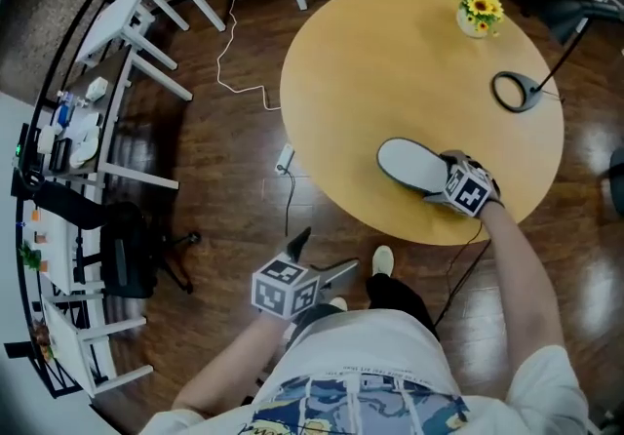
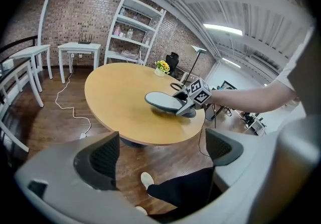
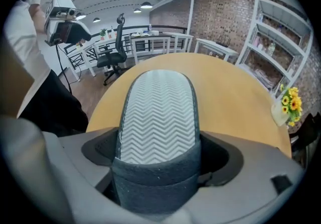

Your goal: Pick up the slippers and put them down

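Zigzag-soled grey slipper (image 3: pixel 158 117) clamped in right hand-held gripper (image 3: pixel 160 156).

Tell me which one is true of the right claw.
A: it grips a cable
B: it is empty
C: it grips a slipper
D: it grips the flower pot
C: the right claw is closed on a slipper, whose zigzag sole runs out from between its jaws, over the round table.
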